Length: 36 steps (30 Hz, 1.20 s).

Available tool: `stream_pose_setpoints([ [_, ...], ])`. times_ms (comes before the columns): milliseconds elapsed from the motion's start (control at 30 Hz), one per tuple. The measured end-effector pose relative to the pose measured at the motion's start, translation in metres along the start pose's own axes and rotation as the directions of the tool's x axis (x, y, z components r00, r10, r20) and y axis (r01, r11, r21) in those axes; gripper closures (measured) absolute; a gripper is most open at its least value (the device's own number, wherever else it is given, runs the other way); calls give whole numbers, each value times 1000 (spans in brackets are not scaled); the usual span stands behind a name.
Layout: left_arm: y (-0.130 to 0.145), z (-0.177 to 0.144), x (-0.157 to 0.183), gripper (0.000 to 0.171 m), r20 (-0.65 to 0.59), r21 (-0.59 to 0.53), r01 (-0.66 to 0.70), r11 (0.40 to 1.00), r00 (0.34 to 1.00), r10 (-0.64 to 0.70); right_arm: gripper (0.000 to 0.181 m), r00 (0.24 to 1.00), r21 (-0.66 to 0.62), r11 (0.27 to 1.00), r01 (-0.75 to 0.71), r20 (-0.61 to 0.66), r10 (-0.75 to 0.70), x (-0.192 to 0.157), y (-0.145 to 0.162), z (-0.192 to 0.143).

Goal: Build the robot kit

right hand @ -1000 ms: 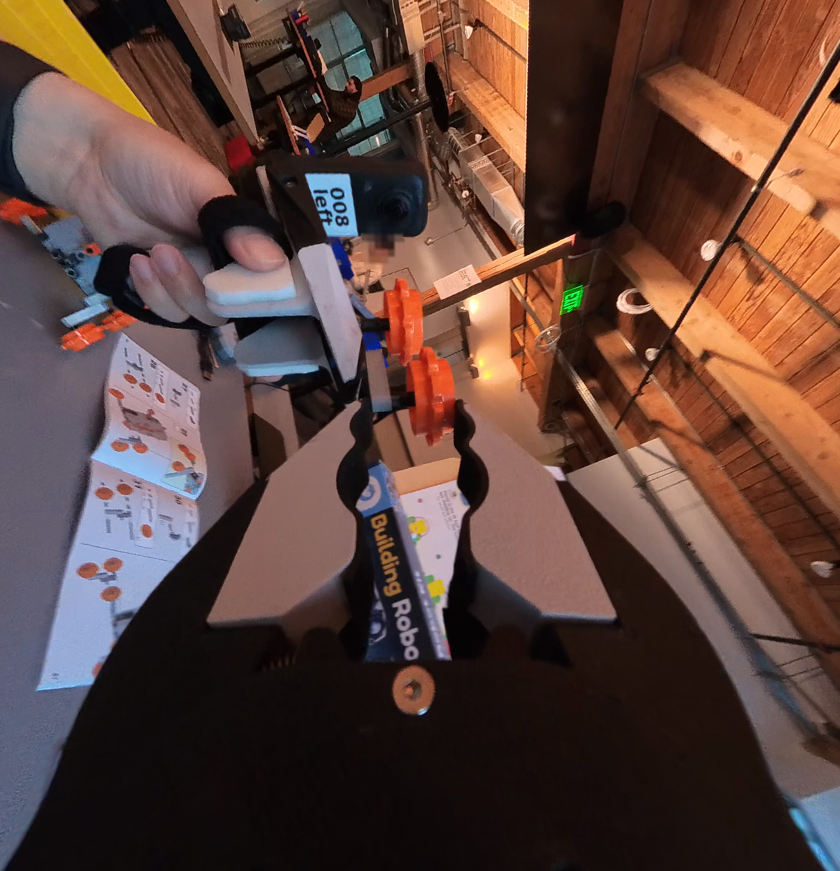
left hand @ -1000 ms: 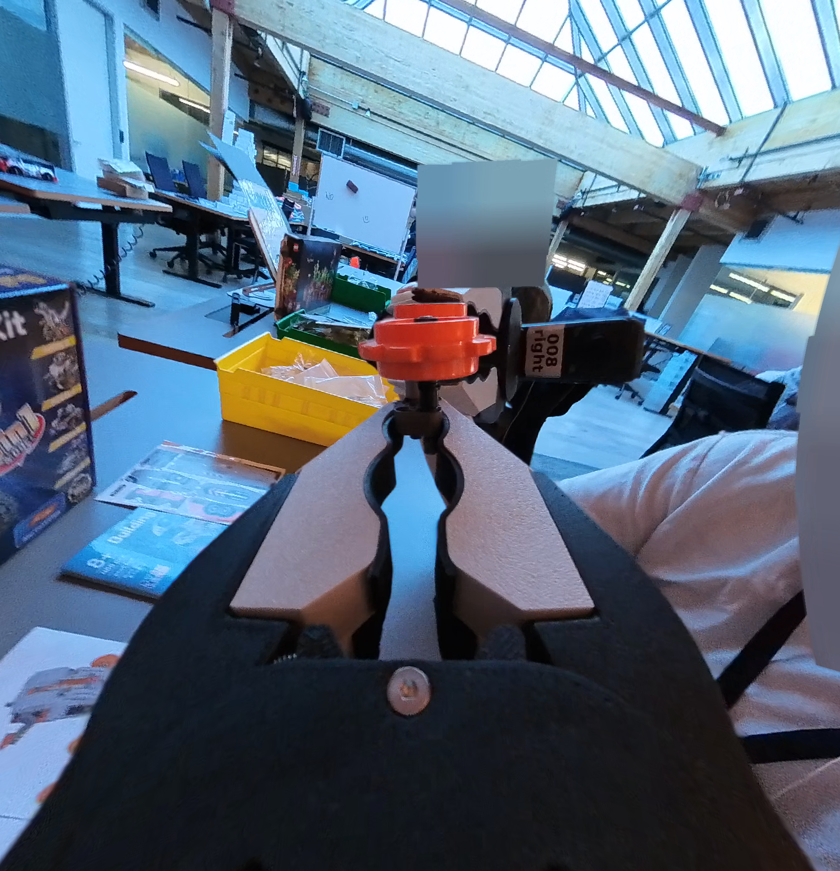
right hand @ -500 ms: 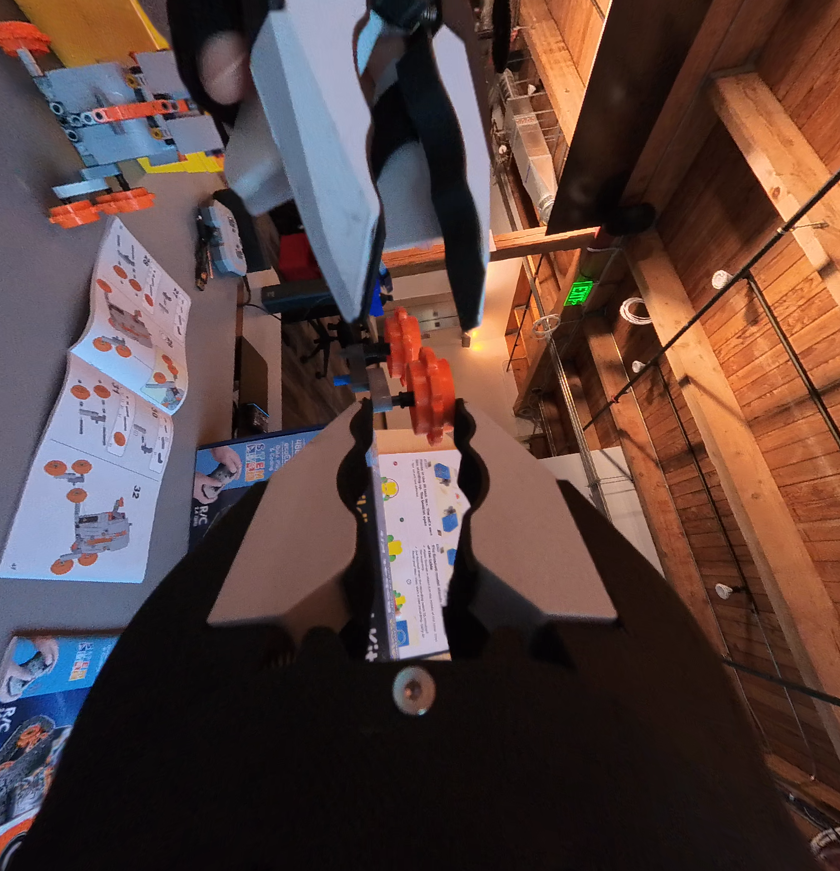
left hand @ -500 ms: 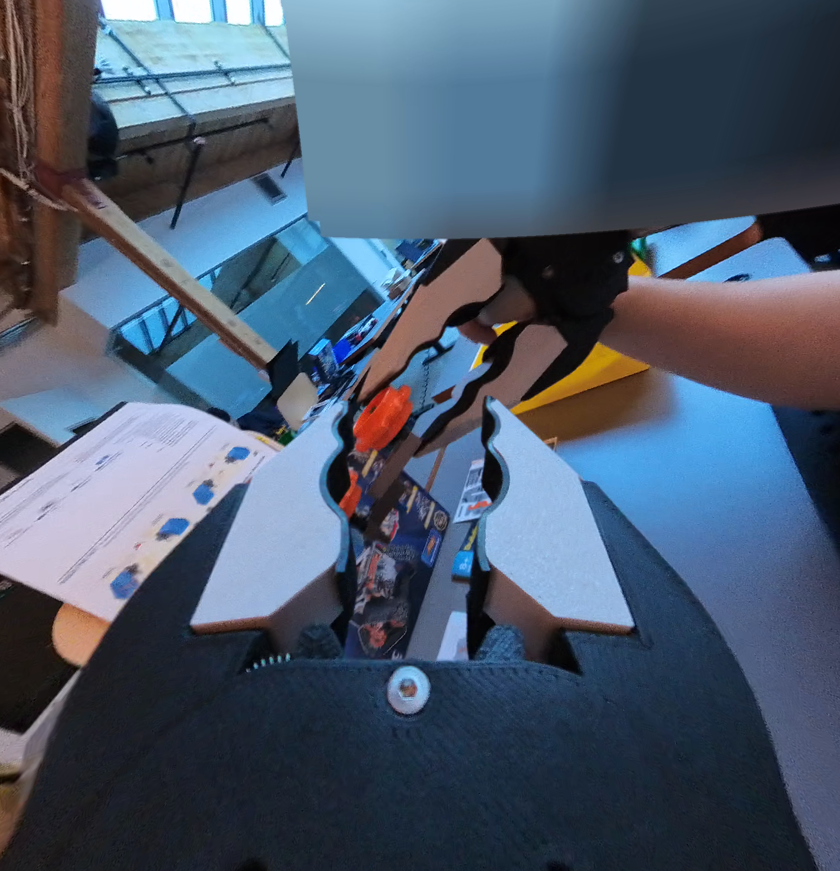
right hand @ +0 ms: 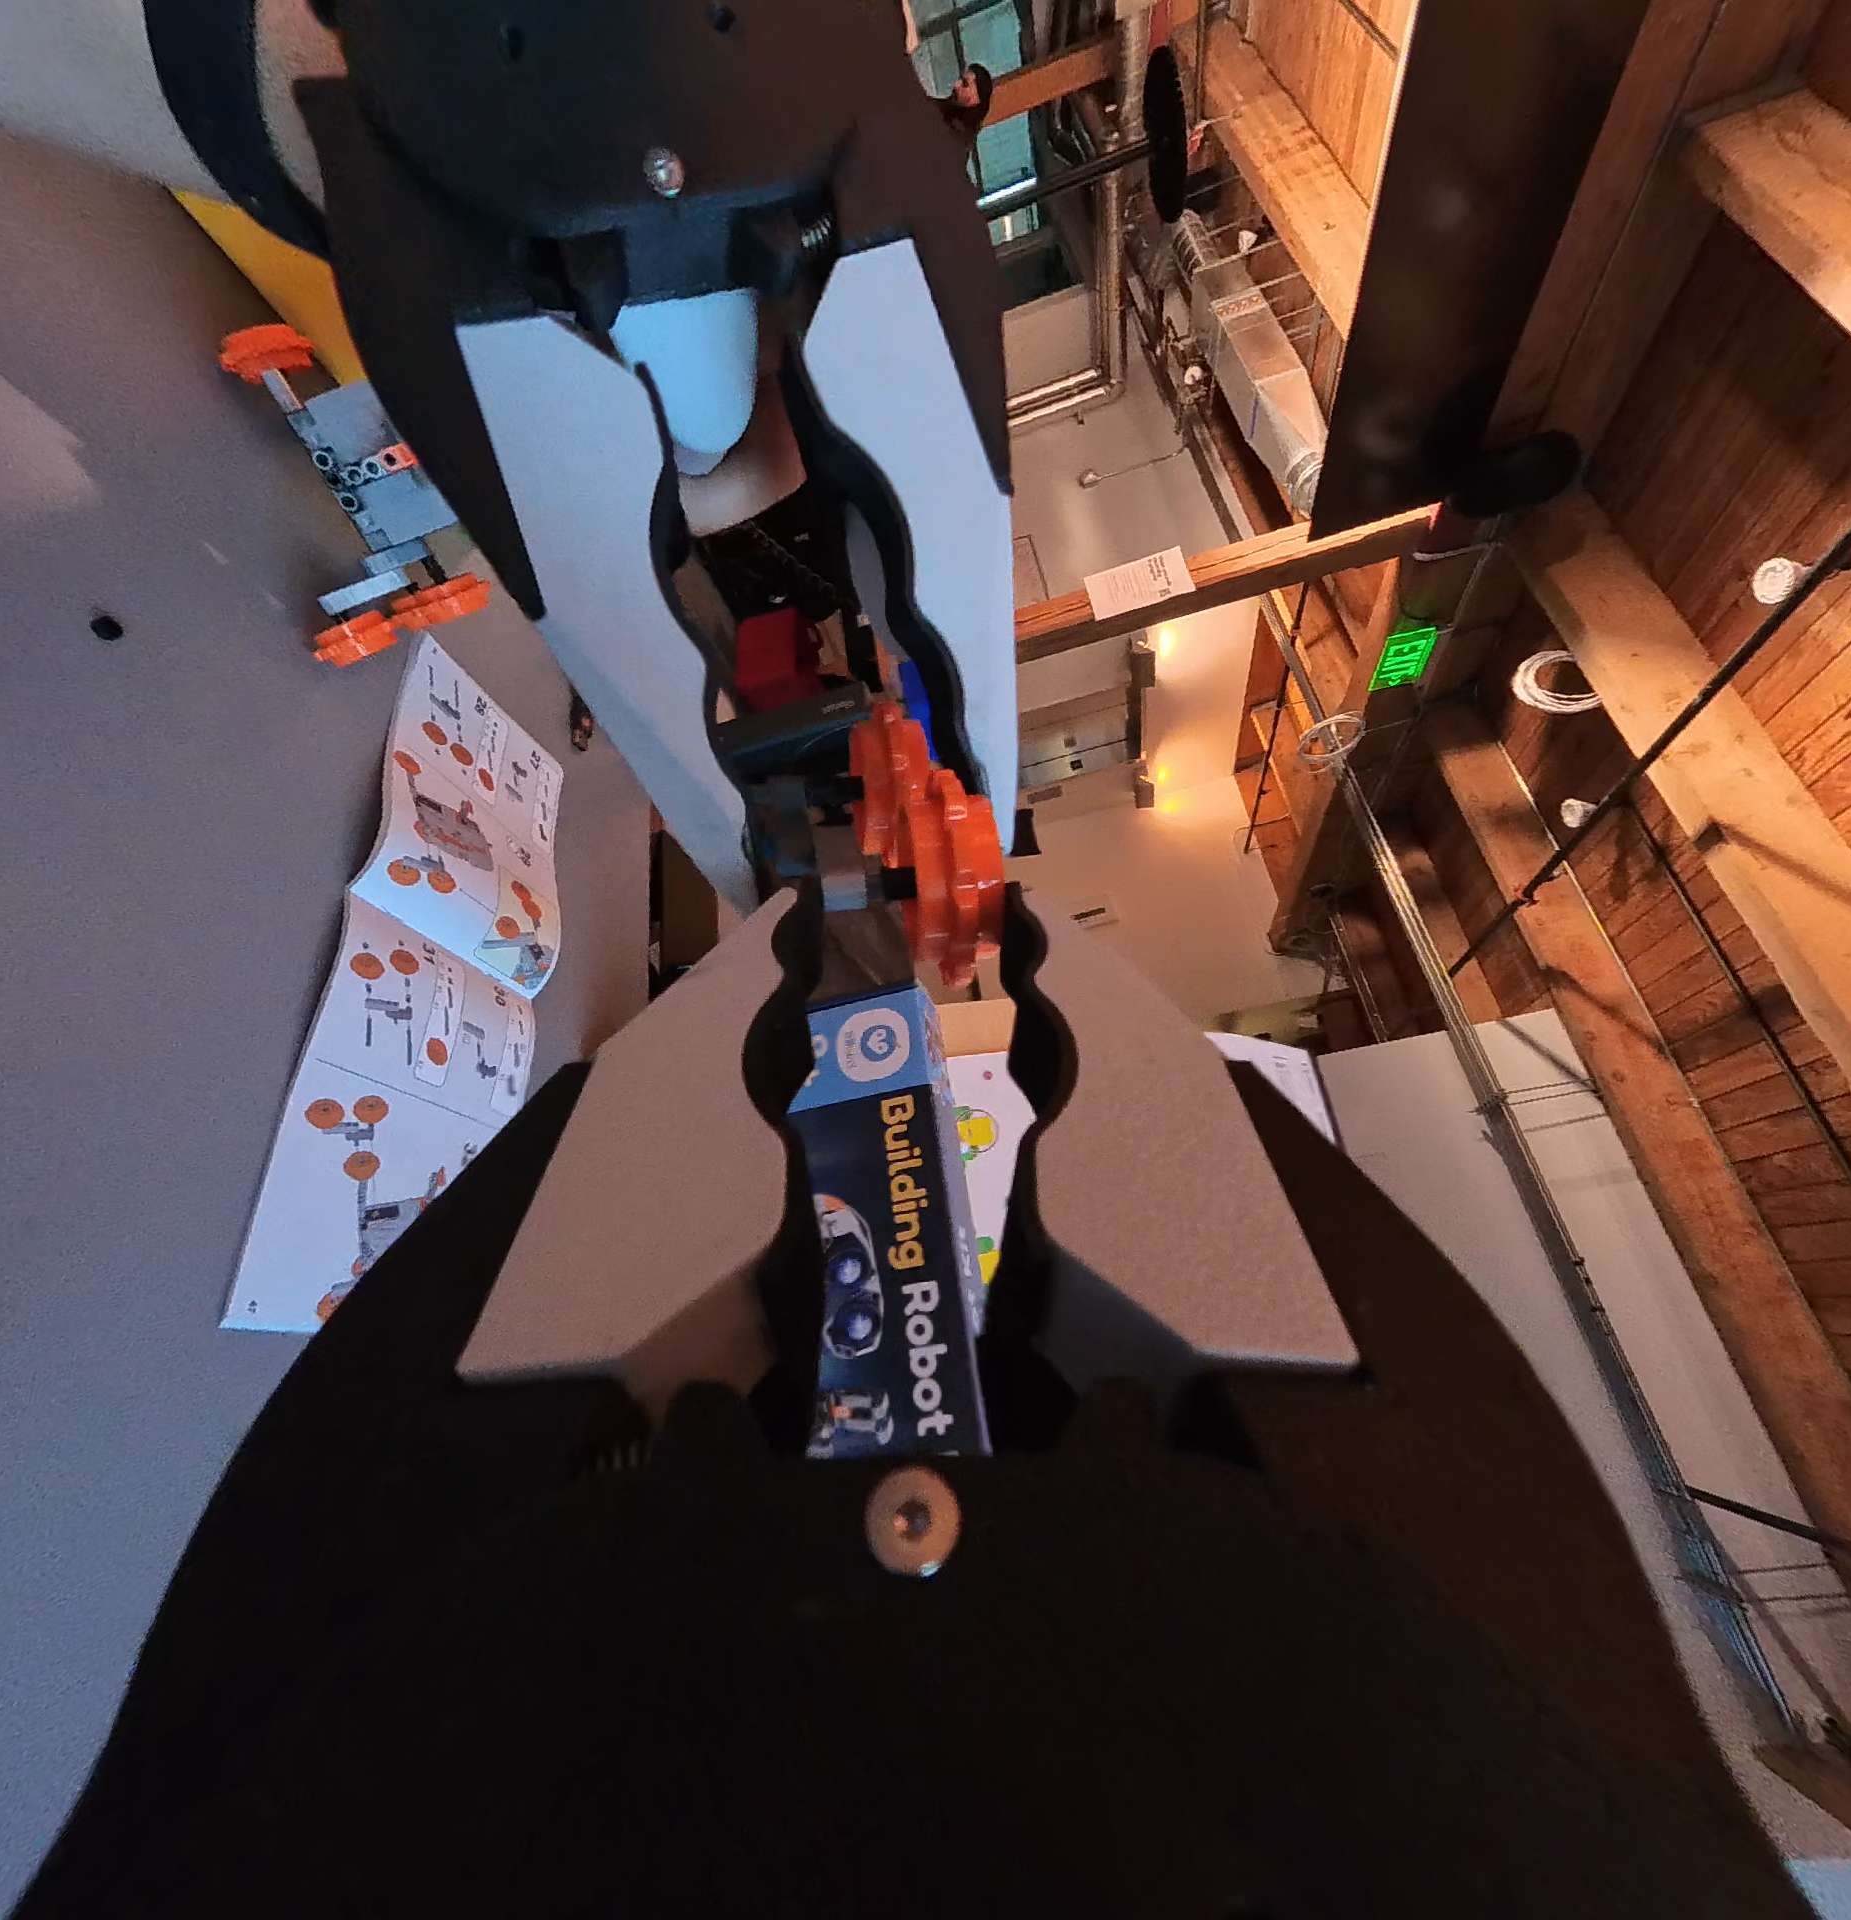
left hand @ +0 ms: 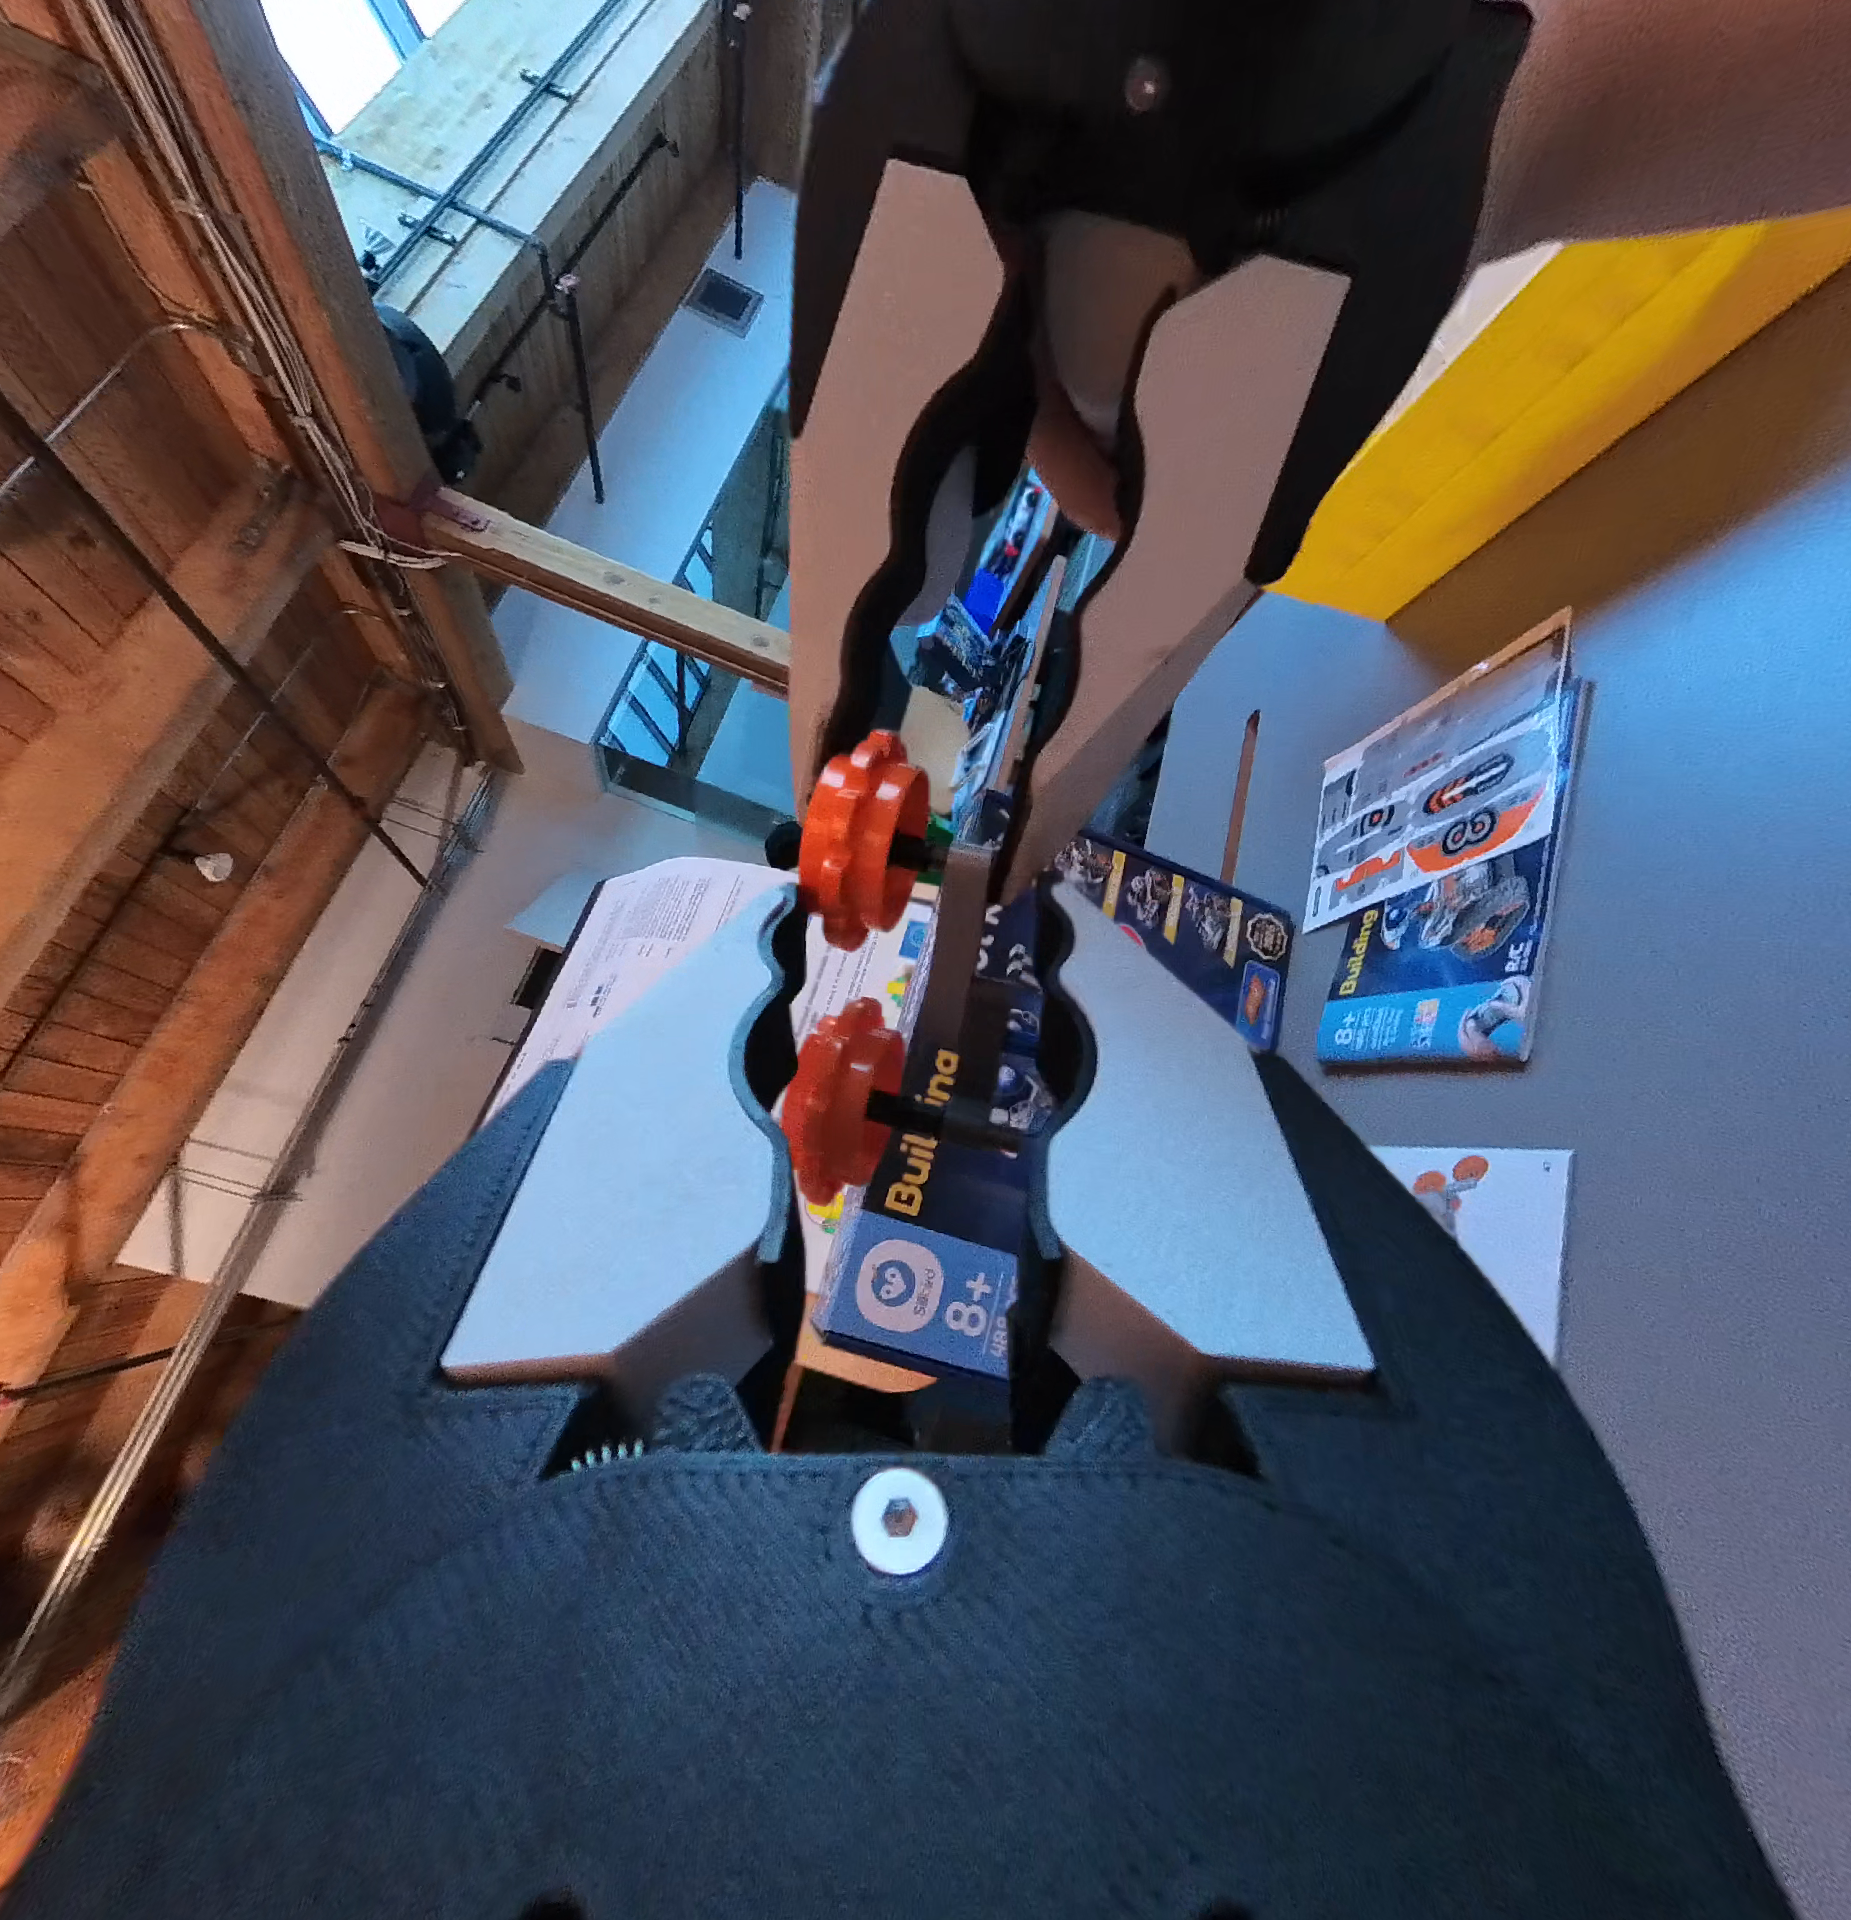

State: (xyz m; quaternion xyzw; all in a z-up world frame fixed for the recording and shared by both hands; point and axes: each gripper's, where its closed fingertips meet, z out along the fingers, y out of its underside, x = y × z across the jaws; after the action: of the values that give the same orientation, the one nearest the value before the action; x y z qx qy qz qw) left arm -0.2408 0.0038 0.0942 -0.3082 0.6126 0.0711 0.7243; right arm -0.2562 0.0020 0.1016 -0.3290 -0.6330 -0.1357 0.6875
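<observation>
- A small grey beam with two orange gear wheels (left hand: 848, 836) on black axles hangs mid-frame, its long axis running between the two grippers.
- The right gripper (right hand: 905, 904) pinches its near end, jaws narrowly parted around it.
- The left gripper (left hand: 916, 914) faces it tip to tip, jaws spread wide, lower wheel (left hand: 833, 1101) between them, apparently ungripped.
- A blue box (right hand: 890, 1226) stands on the grey table (left hand: 1731, 1039) behind.

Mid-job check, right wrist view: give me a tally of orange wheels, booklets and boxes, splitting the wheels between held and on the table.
orange wheels on the held piece: 2
orange wheels on the table model: 3
open instruction booklet: 1
blue box: 1
Total: 7
</observation>
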Motion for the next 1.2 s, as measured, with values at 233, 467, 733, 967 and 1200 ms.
stream_pose_setpoints([
  [233,7,4,1,134,24,-54,-78,995,997,80,148,1000,-37,999,17,4,-17,-3,4,2],
  [467,-1,6,-5,129,102,0,-85,996,991,85,149,999,-10,999,-51,-17,51,4,-1,-1],
  [733,2,7,-2,130,88,-3,-61,998,994,61,149,997,-10,997,-71,13,71,0,-2,0],
  [967,7,12,-6,132,155,-84,-90,992,983,102,149,999,-48,997,-53,-12,52,3,6,2],
  [1200,11,16,-9,133,207,-113,-48,992,976,71,148,995,-58,994,-90,-43,87,7,12,5],
])
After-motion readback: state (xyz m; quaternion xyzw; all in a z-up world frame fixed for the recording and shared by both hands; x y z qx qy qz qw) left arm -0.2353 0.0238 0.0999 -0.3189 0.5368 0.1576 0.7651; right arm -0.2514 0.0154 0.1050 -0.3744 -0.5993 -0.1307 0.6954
